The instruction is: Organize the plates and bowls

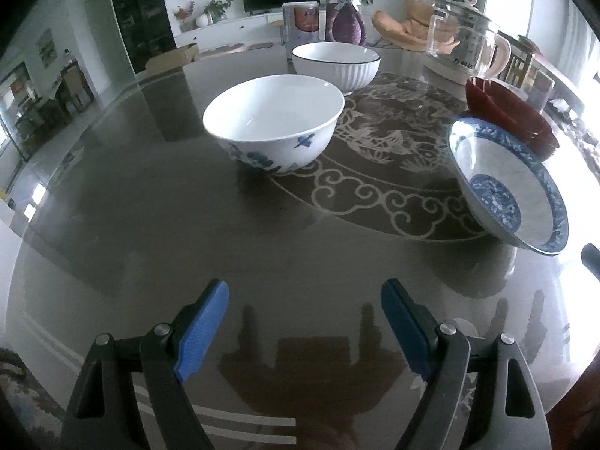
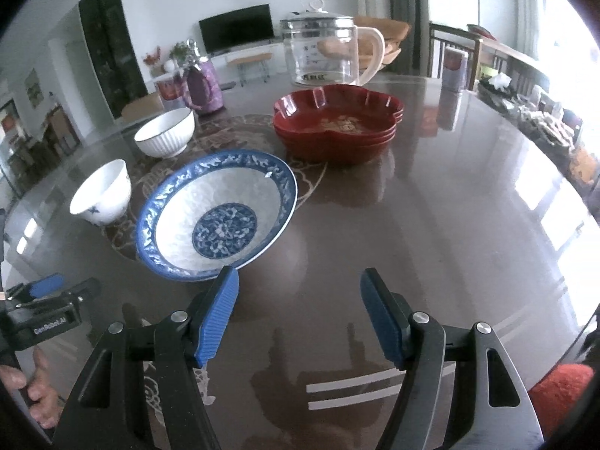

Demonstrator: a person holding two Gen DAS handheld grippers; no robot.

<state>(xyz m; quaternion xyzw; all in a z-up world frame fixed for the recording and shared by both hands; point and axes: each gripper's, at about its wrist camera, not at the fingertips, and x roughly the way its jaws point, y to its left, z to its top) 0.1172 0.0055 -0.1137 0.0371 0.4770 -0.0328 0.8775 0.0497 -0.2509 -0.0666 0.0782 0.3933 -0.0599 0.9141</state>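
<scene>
I have both sets of jaws spread wide and holding nothing: the left gripper point(image 1: 304, 328) hovers over bare glossy surface point(image 1: 131, 225), and the right gripper point(image 2: 299, 313) sits just short of the near rim of the blue-patterned bowl point(image 2: 217, 215). That shallow, wide bowl stands on the surface between the small white bowl with blue flowers point(image 2: 102, 193) to its left and the stack of red scalloped plates point(image 2: 337, 127) further back; the ribbed white bowl point(image 2: 165, 133) is behind, well apart from it. In the left view the flowered bowl point(image 1: 275, 122) is straight ahead of me, and the ribbed one point(image 1: 336, 63) beyond it.

I judge all of these glazed ceramic: stiff, fairly heavy for their size, slick under the pads and liable to chip or shatter if knocked together or dropped on the hard top. The polished surface will likely let them slide if I push instead of pinching. For the blue-patterned bowl I would take the flared rim, one pad inside, one outside, at the near edge; the same for the flowered bowl, whose steep wall gives a deeper bite. Nesting should be done gently, small into large
</scene>
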